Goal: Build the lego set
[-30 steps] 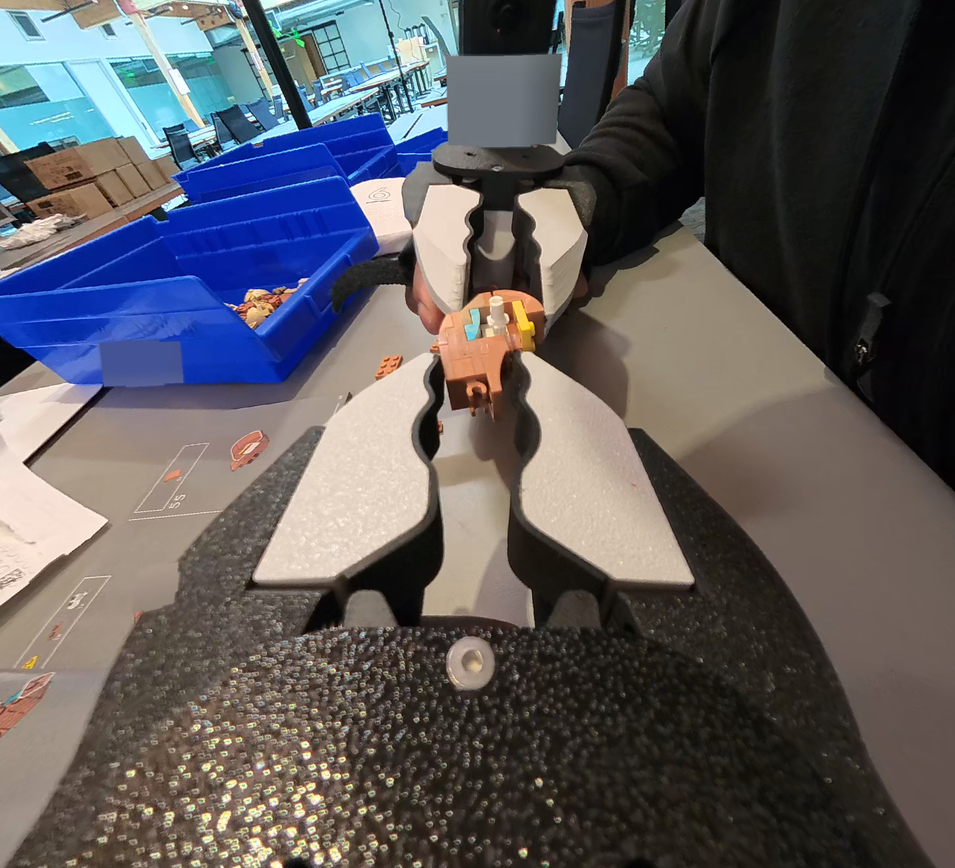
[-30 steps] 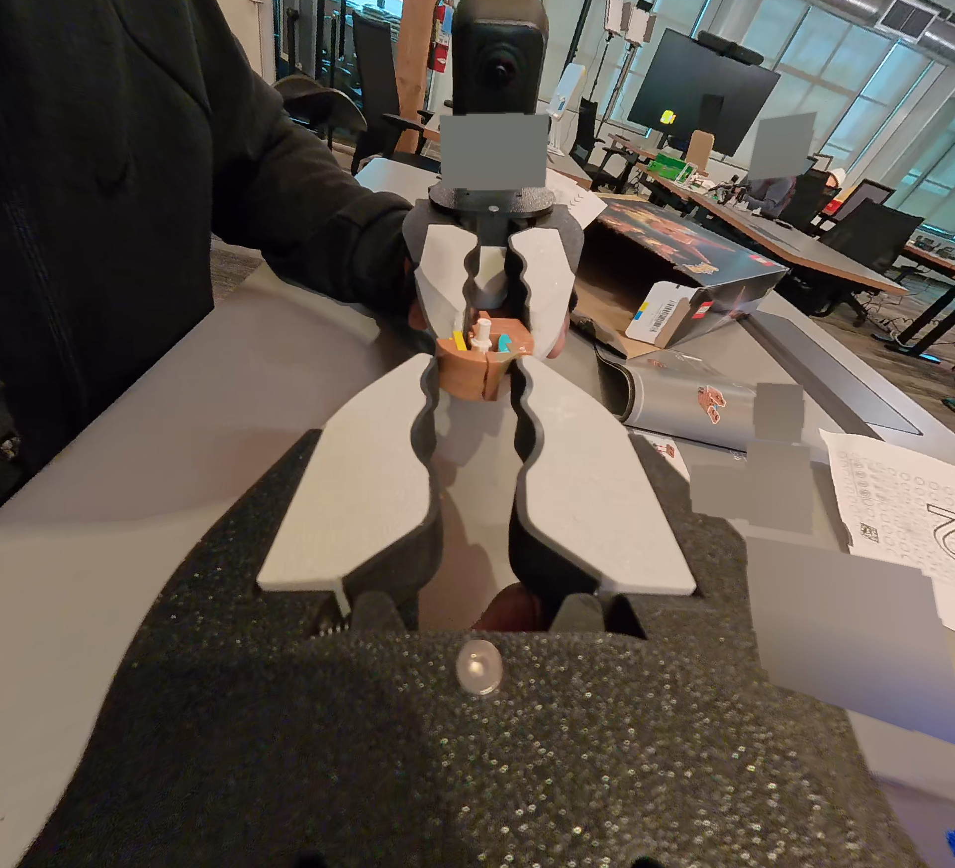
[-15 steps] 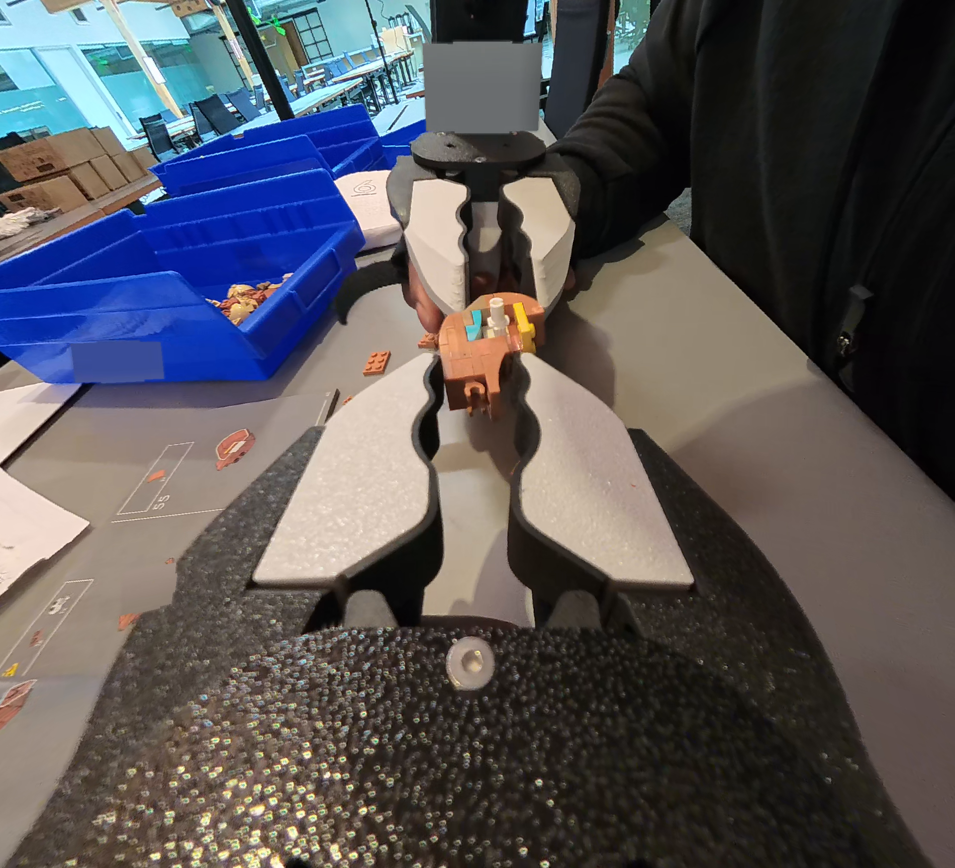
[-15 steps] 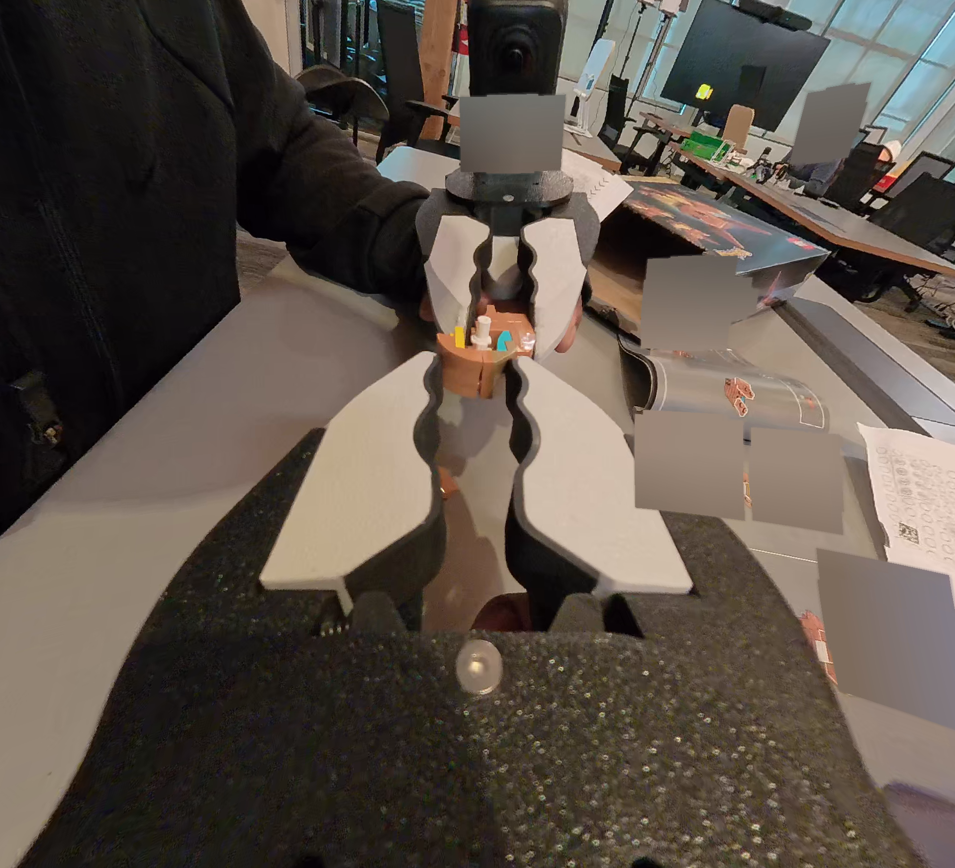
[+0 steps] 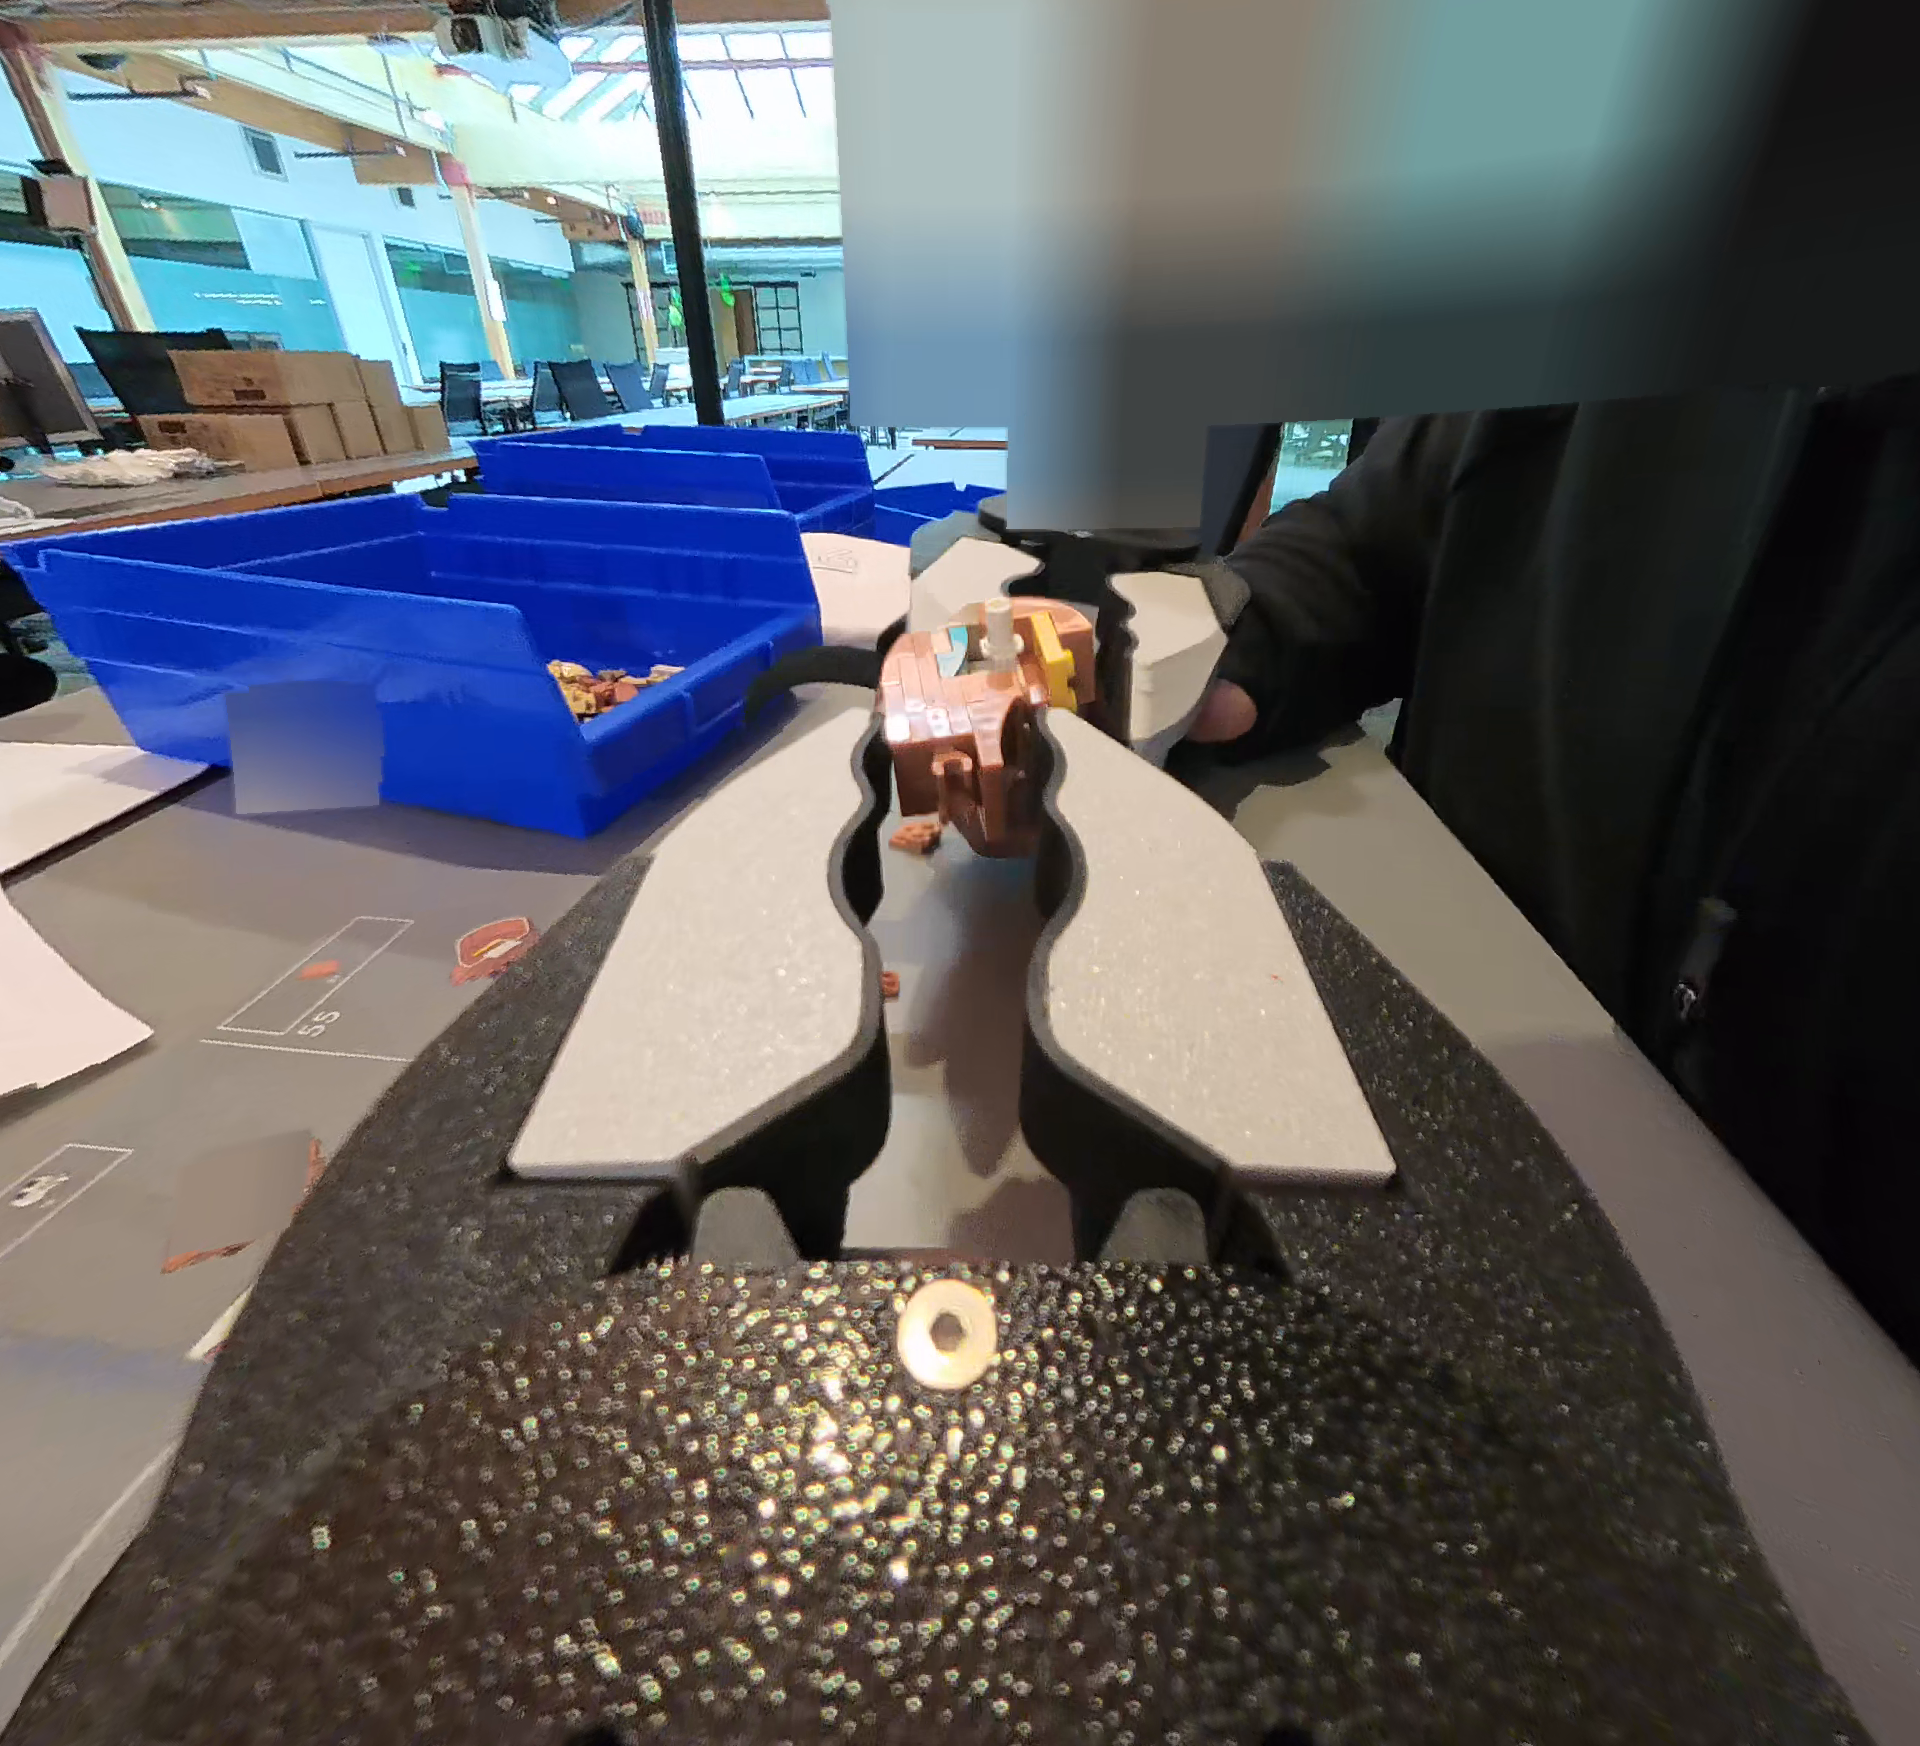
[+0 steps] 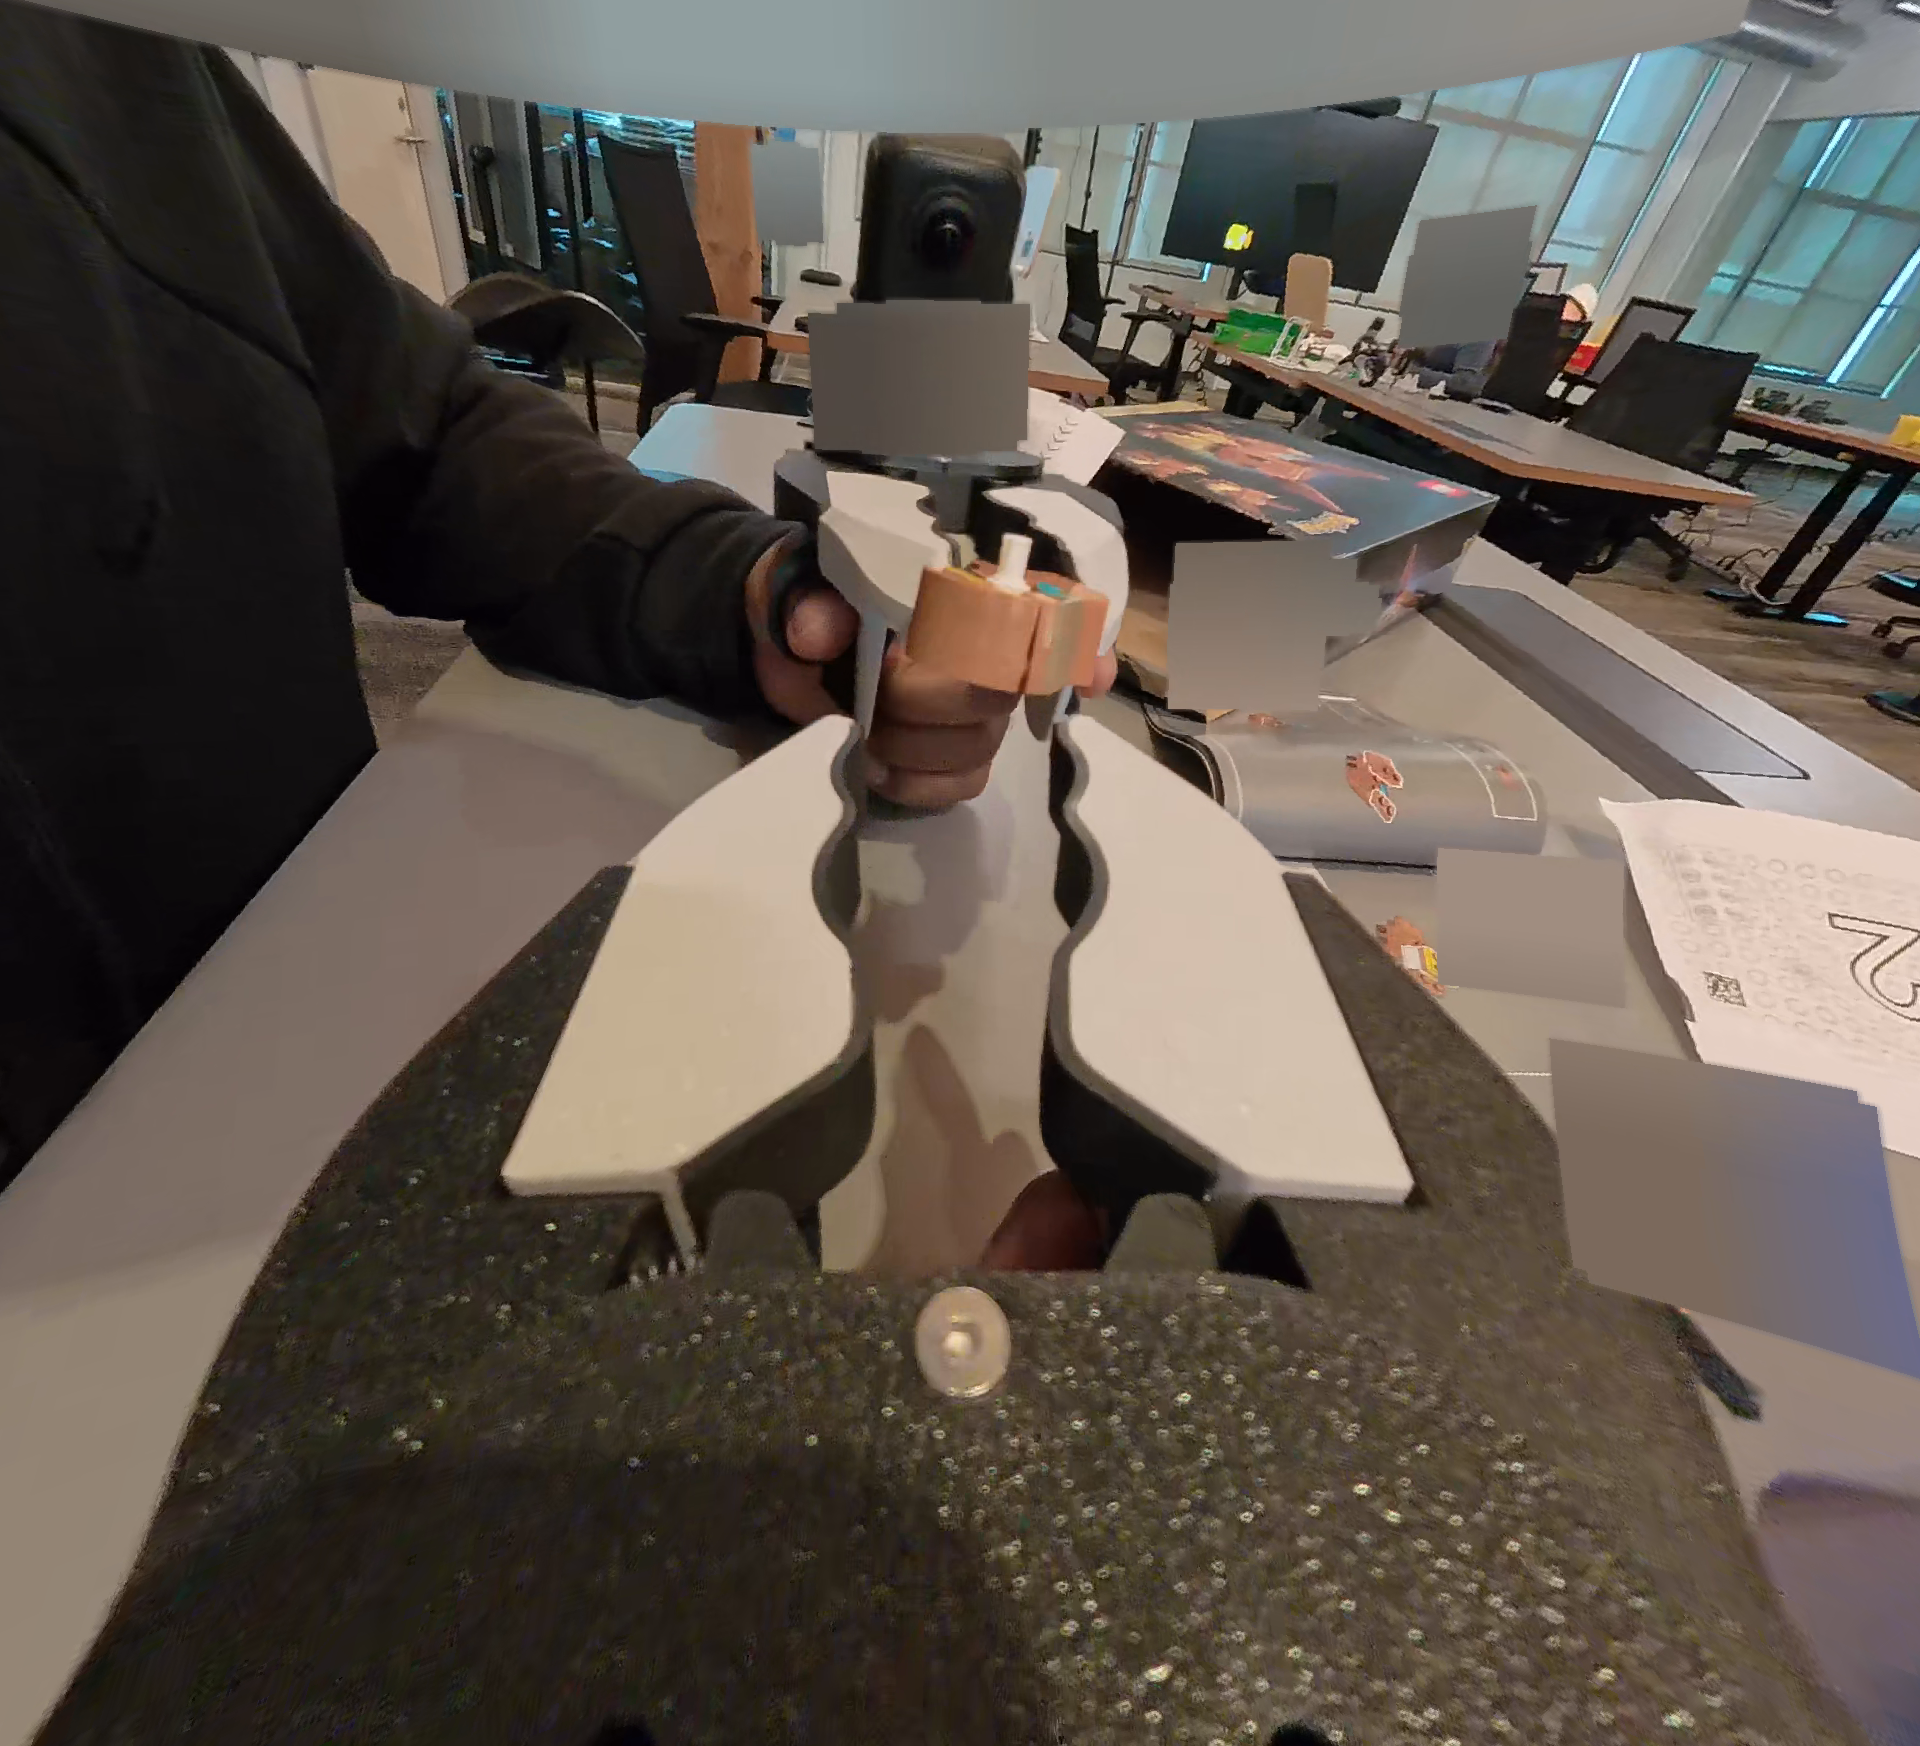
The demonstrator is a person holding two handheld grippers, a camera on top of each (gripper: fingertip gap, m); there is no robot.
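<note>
The left claw (image 5: 961, 761) grips the brown brick model (image 5: 971, 709) above the bench (image 5: 1403, 917); the right claw (image 6: 956, 740), just beyond, gapes empty.

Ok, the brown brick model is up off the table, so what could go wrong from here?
1. Only the left claw grips the brown brick model, at its fingertips; the right claw stands open and clear of it. The model might pivot or slip and drop to the table.
2. The squeeze could pop bricks off; one loose brown piece lies below.
</note>
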